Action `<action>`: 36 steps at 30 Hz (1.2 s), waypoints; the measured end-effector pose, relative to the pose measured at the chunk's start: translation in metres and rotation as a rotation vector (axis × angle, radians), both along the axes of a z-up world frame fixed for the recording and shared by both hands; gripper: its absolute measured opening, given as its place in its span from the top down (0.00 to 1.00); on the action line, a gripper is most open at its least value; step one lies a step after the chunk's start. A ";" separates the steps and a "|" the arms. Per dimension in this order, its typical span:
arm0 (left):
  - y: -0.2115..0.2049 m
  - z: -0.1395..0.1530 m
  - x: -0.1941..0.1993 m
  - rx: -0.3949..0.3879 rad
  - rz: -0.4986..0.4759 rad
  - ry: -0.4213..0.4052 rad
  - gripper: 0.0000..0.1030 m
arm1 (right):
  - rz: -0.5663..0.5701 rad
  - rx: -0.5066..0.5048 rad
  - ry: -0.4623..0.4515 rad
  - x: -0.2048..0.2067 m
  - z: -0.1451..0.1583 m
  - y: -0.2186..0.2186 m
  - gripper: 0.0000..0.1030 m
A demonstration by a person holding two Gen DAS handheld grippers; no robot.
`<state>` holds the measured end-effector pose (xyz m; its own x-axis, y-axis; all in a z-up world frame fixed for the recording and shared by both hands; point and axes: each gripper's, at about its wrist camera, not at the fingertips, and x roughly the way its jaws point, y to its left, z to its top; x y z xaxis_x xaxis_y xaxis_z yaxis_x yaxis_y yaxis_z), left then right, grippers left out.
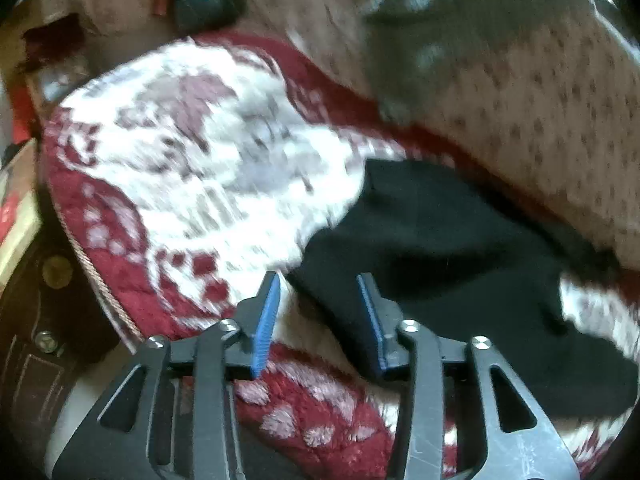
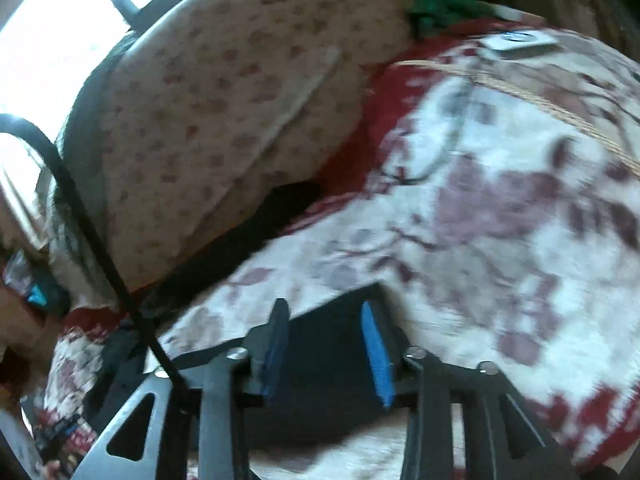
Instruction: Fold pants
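**Presently: black pants approached for a fold, neither gripper engaged**

Step in hand: judged to be the approach before a grasp; no cloth is seen held. Both views are blurred, so fine detail is not recorded.

- Pants [image 1: 452,248], one pair, black. Laid on the blanket; in the left wrist view spread ahead of and to the right of the fingertips, an edge lying just beyond the gap. In the right wrist view a dark fold is seen between and beneath the fingers.
- Left gripper [image 1: 318,286], one. Fingers spread, nothing between them.
- Right gripper [image 2: 324,312], one. Fingers spread; contact with the cloth below cannot be told.
- Blanket [image 1: 192,168], one, red and white, patterned, beneath the fingers in both views.
- Spotted bedding [image 2: 224,92], one mass, well beyond the fingertips.
- Green cloth [image 2: 444,8], one, far ahead.

Next move, as judged: an edge or corner of the pants is to be pinched by each gripper, fingers lowered onto the fabric and closed on a single layer only, the blanket pile being left out of the grip.
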<state>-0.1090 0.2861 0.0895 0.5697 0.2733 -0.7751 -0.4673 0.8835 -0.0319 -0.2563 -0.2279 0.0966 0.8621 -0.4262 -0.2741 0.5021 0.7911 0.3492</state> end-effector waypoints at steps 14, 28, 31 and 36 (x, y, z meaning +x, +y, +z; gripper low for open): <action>-0.056 -0.001 0.091 -0.232 -0.224 0.053 0.56 | 0.213 0.002 0.102 0.143 0.040 -0.016 0.60; -0.081 -0.043 0.207 -0.441 -0.236 0.140 0.56 | 0.149 -0.093 0.265 0.269 0.096 -0.083 0.55; -0.087 -0.046 0.222 -0.451 -0.232 0.133 0.56 | 0.141 -0.107 0.281 0.279 0.099 -0.092 0.54; -0.100 -0.056 0.241 -0.440 -0.228 0.151 0.56 | 0.146 -0.160 0.319 0.286 0.098 -0.096 0.50</action>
<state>0.1322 0.1864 0.0340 0.4499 -0.2150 -0.8668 -0.2924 0.8816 -0.3705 0.0294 -0.3234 0.1950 0.7991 -0.3639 -0.4786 0.4433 0.8944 0.0600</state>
